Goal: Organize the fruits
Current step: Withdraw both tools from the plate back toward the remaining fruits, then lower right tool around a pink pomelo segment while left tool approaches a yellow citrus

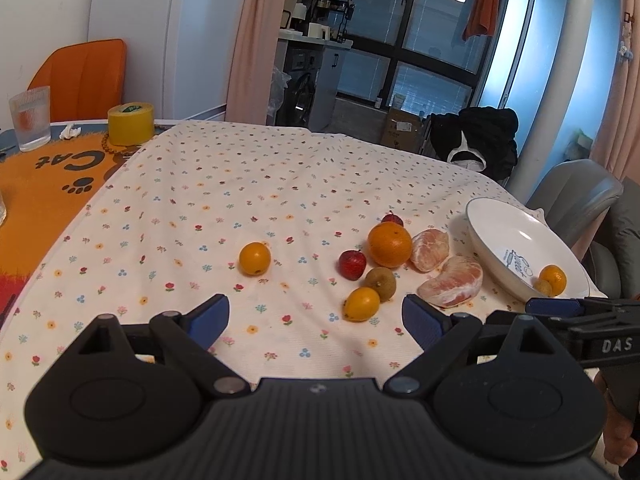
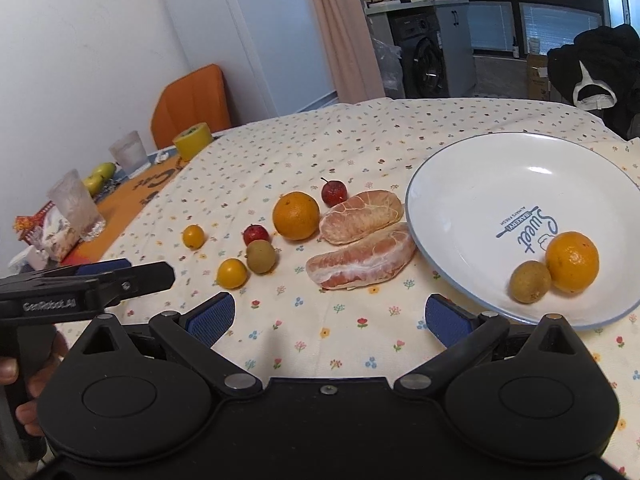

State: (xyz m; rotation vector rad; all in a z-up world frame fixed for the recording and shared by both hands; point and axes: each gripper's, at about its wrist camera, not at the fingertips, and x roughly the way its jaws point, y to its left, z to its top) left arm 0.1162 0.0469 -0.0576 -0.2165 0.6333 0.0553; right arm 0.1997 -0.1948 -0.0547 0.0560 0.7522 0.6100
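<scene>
We log loose fruit on the floral cloth (image 1: pixel 248 184): a big orange (image 1: pixel 389 245), two peeled pomelo wedges (image 2: pixel 362 261) just left of the white plate (image 2: pixel 472 184), two red fruits, a brown one and two small yellow ones, while the plate holds an orange (image 2: pixel 572 262) touching a brown fruit (image 2: pixel 530 281). Both tongs hover low, spread wide and empty: left gripper (image 1: pixel 316 318) before the cluster, right gripper (image 2: pixel 330 316) near the plate rim. Only the right view gives us green pears (image 2: pixel 98 176) beyond the glasses.
</scene>
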